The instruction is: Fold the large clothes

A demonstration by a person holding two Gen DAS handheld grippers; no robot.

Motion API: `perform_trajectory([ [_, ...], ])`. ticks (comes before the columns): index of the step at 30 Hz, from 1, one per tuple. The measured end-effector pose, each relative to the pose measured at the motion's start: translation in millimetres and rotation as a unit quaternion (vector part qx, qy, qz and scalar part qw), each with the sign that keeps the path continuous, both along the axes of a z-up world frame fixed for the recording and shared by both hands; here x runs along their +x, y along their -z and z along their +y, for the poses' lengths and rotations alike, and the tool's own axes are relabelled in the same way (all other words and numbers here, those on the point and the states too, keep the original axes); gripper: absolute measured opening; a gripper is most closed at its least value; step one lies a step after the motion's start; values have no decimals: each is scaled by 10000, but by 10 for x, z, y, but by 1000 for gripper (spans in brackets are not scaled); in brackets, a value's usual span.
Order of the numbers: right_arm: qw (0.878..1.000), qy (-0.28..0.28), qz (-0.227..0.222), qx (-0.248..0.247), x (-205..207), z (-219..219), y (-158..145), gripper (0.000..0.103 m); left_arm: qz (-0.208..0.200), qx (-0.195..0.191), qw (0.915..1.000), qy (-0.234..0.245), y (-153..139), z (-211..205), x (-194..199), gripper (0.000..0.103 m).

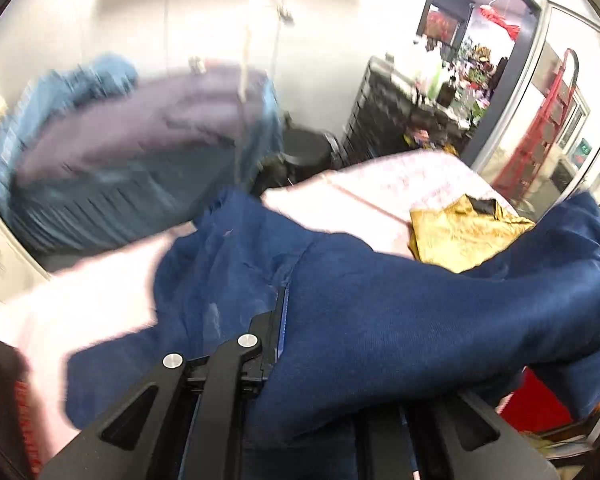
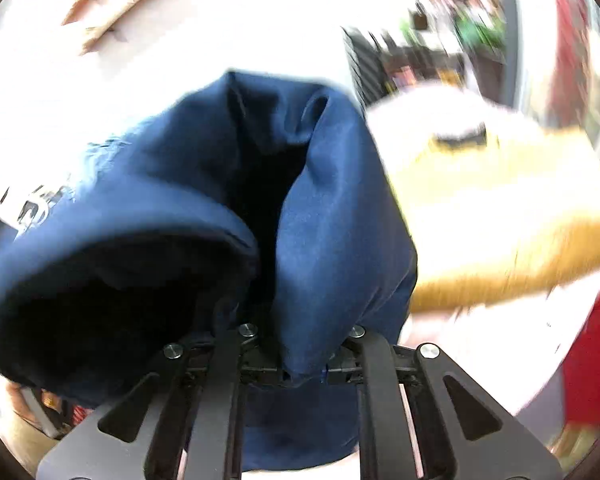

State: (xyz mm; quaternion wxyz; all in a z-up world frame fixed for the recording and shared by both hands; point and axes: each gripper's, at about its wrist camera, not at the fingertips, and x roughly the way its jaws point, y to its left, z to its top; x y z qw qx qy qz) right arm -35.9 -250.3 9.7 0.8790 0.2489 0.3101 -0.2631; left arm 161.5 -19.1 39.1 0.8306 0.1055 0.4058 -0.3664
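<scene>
While both grippers clamp the navy garment | left gripper and right gripper fingers pinched on cloth above the pink table | step: lift-and-spread | next: stretch flat beside gold cloth

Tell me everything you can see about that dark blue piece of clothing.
The dark blue garment is soft knit, like a sweatshirt, with pale lettering visible in the right wrist view. It is bunched and creased, not yet folded. The left claw and right claw are both shut on it. It drapes over a pinkish surface beside a golden fabric.
</scene>
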Motion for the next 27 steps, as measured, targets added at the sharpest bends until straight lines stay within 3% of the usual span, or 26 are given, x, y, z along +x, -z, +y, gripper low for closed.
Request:
perform_trajectory([
  [4,9924,-851,-754,-481,-68,255,-630,11,-633,-249,9968,-419,-759,421,-382,9],
  [6,9785,-1434,-1198,-869,-151,473,-952,11,-966,-397,9919,-723,-1178,699,-621,9],
  [11,9230,-2572,-2414,-1535,-645,692,-1721,11,-1680,-951,9736,-1214,-2159,1369,-1359,9],
  [15,8822,-2908,-3405,-1461,-1066,564,-2239,11,-2302,-1367,9529,-1424,-2790,1701,-1958,9],
  [18,8463,-3123,-4073,-1428,-1378,501,-2576,11,-2711,-1761,9346,-1483,-3180,1905,-2391,9],
  [20,8152,-3368,-4529,-1297,-1555,397,-2806,11,-3049,-2000,9195,-1470,-3440,2030,-2684,9],
  [23,7811,-3621,-4960,-1130,-1706,261,-3010,11,-3260,-2289,9065,-1399,-3661,2137,-2944,9],
  [25,7643,-3824,-5122,-856,-1679,197,-3056,11,-3313,-2380,9028,-1361,-3709,2118,-2983,9],
  [26,7626,-3892,-5106,-790,-1577,161,-3052,11,-3323,-2348,9031,-1372,-3721,2104,-2953,9],
  [27,7689,-3901,-5003,-788,-1443,165,-3042,11,-3284,-2307,9052,-1395,-3700,2110,-2908,9],
])
